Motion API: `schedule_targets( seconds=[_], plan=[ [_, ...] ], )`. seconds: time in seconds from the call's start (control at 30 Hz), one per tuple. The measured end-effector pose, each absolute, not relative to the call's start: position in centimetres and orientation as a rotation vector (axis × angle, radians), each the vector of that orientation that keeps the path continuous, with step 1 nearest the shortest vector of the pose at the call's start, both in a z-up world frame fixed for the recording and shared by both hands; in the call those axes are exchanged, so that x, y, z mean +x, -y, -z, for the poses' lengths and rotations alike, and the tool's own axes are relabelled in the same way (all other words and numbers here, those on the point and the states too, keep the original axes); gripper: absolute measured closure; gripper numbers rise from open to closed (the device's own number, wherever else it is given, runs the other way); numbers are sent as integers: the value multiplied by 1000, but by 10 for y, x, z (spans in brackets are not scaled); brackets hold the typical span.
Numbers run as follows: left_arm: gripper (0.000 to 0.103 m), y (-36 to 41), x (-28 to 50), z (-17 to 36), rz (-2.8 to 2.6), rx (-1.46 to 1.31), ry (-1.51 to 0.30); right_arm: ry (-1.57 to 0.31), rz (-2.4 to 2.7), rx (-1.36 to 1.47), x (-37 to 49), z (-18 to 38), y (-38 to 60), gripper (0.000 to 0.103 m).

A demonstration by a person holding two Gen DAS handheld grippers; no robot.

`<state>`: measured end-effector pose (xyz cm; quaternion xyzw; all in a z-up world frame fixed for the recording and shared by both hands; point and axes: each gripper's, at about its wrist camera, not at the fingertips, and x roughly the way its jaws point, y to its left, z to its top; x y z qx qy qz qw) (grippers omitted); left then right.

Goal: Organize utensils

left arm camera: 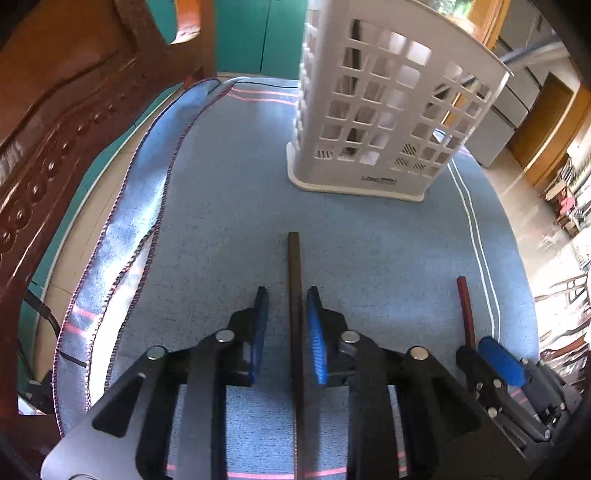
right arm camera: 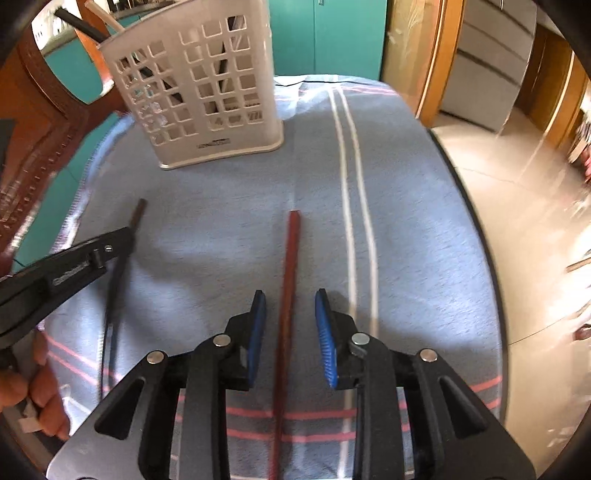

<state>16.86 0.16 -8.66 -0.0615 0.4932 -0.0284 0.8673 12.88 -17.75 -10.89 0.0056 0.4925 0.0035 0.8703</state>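
A white lattice utensil holder (left arm camera: 384, 110) stands on the blue towel (left arm camera: 229, 206), with dark sticks inside; it also shows in the right wrist view (right arm camera: 199, 92). A dark brown chopstick (left arm camera: 294, 280) lies between the pads of my left gripper (left arm camera: 288, 295), which is open around it with small gaps either side. A red-brown chopstick (right arm camera: 290, 273) lies between the pads of my right gripper (right arm camera: 290, 299), which is open wider. The right gripper (left arm camera: 491, 354) shows at the lower right of the left wrist view, beside the red chopstick (left arm camera: 465, 310). The left gripper (right arm camera: 118, 240) and the dark chopstick (right arm camera: 137, 214) show at left in the right wrist view.
A carved wooden chair back (left arm camera: 55, 122) stands close at the left. Teal cabinet doors (right arm camera: 332, 33) are behind the table. The table edge drops to a tiled floor (right arm camera: 524, 206) on the right.
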Motion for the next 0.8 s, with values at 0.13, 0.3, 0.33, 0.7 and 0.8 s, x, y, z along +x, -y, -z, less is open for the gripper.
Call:
schedule_targets(
  seconds=[0.13, 0.3, 0.33, 0.7, 0.8],
  plan=[
    [71, 25, 158, 95, 40, -51, -1022, -1034, -1, -3, 133, 110, 181, 74],
    [68, 36, 145, 87, 36, -26, -1017, -1025, 7, -22, 136, 111, 183, 72],
    [65, 37, 142, 86, 40, -26, -1019, -1024, 11, -23, 137, 111, 183, 71],
    [52, 51, 123, 87, 62, -2, -1026, -1021, 32, -20, 134, 111, 179, 69],
    [52, 46, 131, 91, 61, 0, -1024, -1022, 33, -25, 130, 110, 178, 69]
  ],
)
